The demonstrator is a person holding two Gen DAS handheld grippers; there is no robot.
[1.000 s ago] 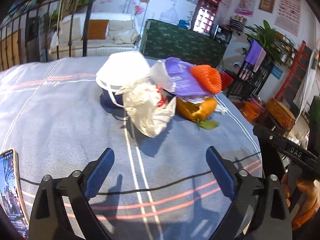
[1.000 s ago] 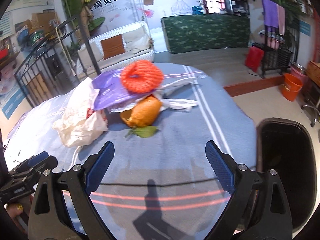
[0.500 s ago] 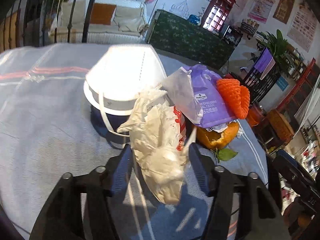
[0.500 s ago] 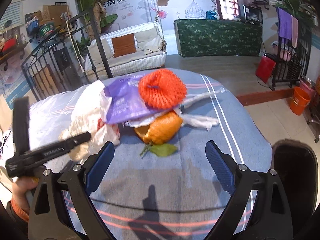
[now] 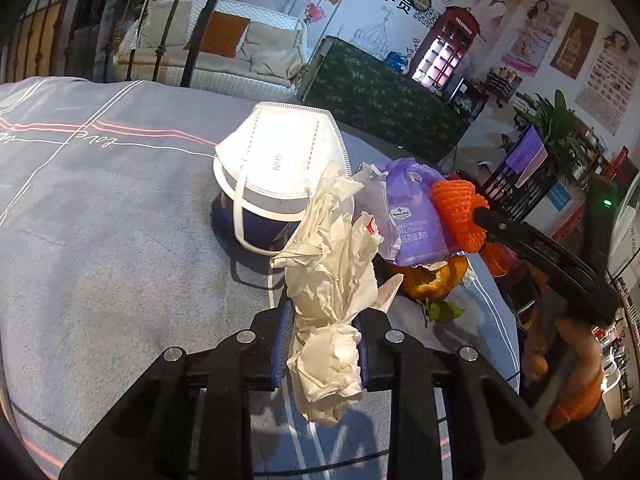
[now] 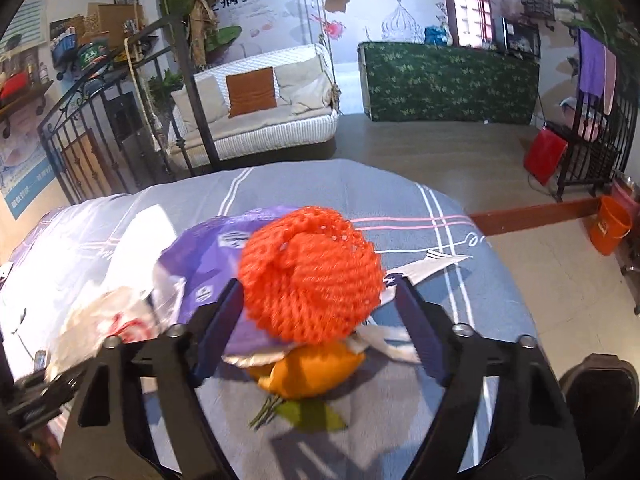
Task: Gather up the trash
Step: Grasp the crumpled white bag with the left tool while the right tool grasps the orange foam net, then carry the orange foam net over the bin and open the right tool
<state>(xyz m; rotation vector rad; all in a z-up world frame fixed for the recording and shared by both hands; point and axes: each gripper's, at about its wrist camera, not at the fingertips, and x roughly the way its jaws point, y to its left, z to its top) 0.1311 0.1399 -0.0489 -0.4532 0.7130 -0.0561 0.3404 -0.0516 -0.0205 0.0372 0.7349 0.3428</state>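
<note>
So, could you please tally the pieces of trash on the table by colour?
White: 2, the face mask and the crumpled paper
Purple: 1, the tissue packet
Orange: 2, the foam net and the orange peel
Total: 5
</note>
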